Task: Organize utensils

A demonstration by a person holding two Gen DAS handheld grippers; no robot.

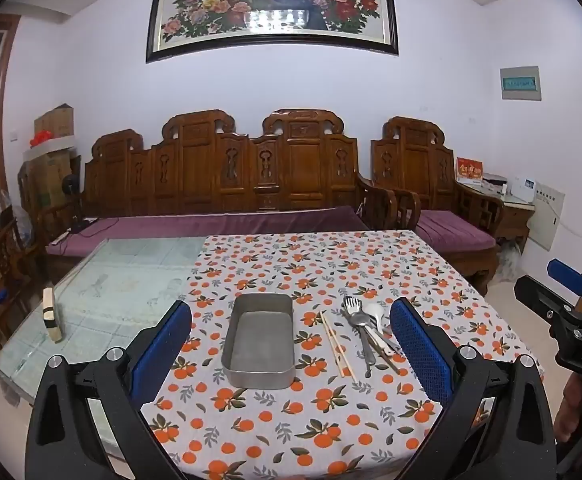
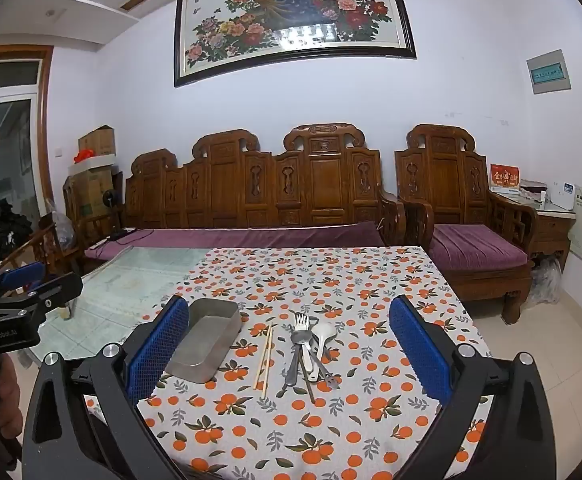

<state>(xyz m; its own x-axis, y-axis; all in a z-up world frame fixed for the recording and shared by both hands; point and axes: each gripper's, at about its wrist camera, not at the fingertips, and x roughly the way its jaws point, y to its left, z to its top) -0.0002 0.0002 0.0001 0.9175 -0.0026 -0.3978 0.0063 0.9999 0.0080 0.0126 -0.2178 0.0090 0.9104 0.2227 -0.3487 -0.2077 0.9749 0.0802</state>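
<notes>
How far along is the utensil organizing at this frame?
Nothing looks done: the metal tray is empty. Nothing is in hand: the left gripper and right gripper are both open and hover short of the items. Left to move: the chopsticks and the pile of utensils, all on the tablecloth.

Desk cloth [image 1: 331,264]: white ground, printed all over with orange fruit and grey-green leaves. Bare desk top [image 1: 131,276] beside it: pale green, faintly marbled. Tray [image 1: 260,340]: dull grey metal, unpatterned. Chopsticks [image 1: 335,342]: pale wood tone. Utensil pile [image 2: 311,348]: silver-grey metal, one white spoon [image 2: 323,336] among it. Left hand-held gripper [image 1: 291,344]: black frame, blue pads with a fine mesh texture. Right hand-held gripper [image 2: 289,346]: same black and blue. Sofa [image 1: 227,176]: carved reddish-brown wood, purple cushions. Wall [image 1: 431,92]: plain white. Picture [image 1: 271,4]: black frame, peacock among pink, red and yellow flowers.
</notes>
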